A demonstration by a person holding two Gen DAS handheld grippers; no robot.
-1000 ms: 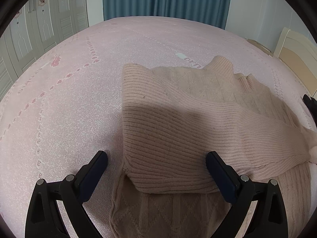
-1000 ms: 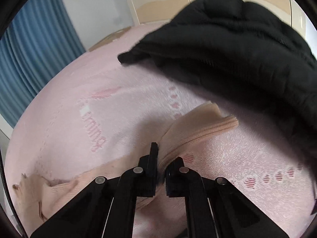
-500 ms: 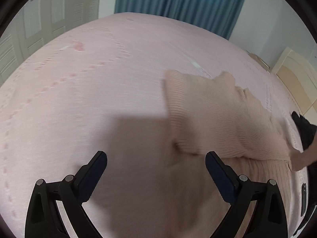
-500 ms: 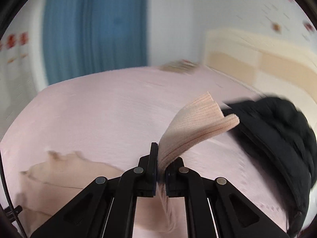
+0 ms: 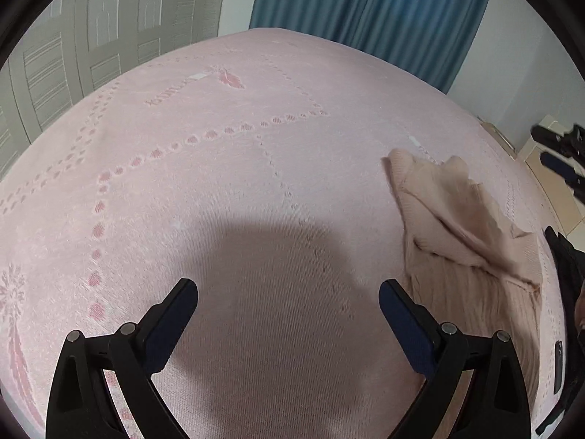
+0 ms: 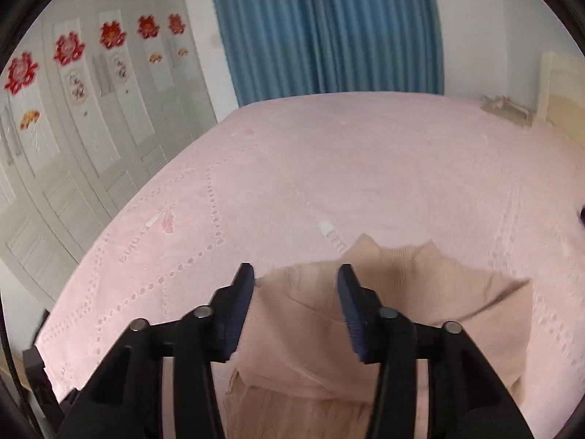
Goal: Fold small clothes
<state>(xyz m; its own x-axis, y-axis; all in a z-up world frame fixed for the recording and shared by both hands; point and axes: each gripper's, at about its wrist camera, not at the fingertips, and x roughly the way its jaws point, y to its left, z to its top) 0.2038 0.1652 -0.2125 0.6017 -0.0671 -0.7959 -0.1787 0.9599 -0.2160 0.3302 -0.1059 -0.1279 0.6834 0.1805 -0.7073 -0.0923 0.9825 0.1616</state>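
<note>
The sweater (image 6: 384, 314) lies below the right gripper (image 6: 295, 307), just opened and empty; left gripper (image 5: 288, 314) spread wide.

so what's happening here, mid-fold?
A person with a gripper in each hand is folding a beige knit sweater on a pink bedspread. The right gripper has just been opening, with nothing clamped; it hangs over the sweater, both sleeves laid across the body. The left gripper is open over bare bedspread, sweater off to its right.
</note>
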